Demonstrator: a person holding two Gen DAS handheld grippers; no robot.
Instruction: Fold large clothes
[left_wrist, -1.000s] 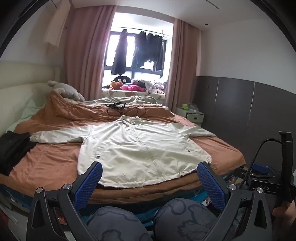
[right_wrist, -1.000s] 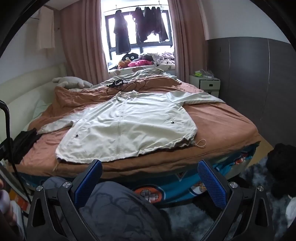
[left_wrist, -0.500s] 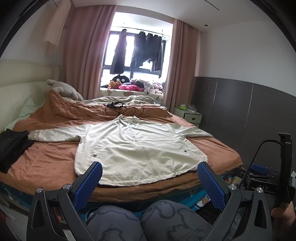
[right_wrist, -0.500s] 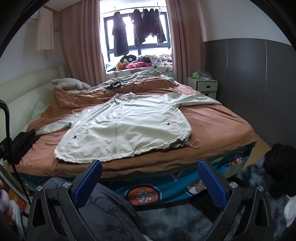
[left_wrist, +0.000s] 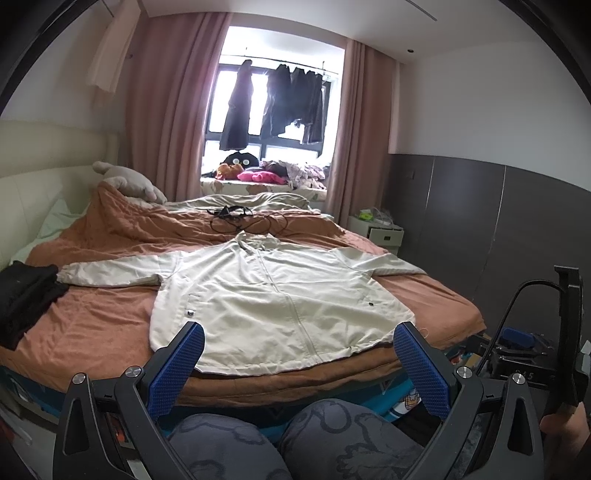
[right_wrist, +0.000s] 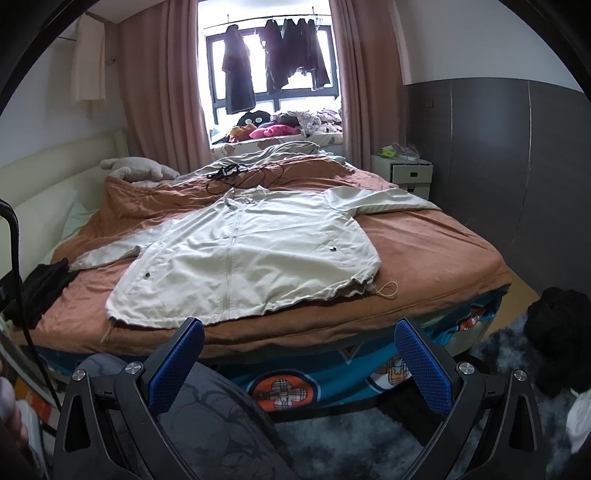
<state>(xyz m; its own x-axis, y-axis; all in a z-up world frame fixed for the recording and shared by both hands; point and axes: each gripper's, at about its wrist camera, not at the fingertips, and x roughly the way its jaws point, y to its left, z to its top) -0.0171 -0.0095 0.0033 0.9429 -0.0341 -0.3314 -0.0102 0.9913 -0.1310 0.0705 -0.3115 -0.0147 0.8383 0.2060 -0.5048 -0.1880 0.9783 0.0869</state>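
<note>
cream jacket (left_wrist: 273, 295) lies flat on the bed (left_wrist: 96, 325), collar toward the window, hem nearest, sleeves out sideways; left gripper (left_wrist: 297, 345) and right gripper (right_wrist: 299, 341) both spread wide, holding nothing

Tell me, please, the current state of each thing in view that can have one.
Left gripper: open, empty.
Right gripper: open, empty.
Cream jacket: spread flat on the bed, zipped, unfolded.
Curtains: drawn open.
Nightstand drawer: shut.
</note>
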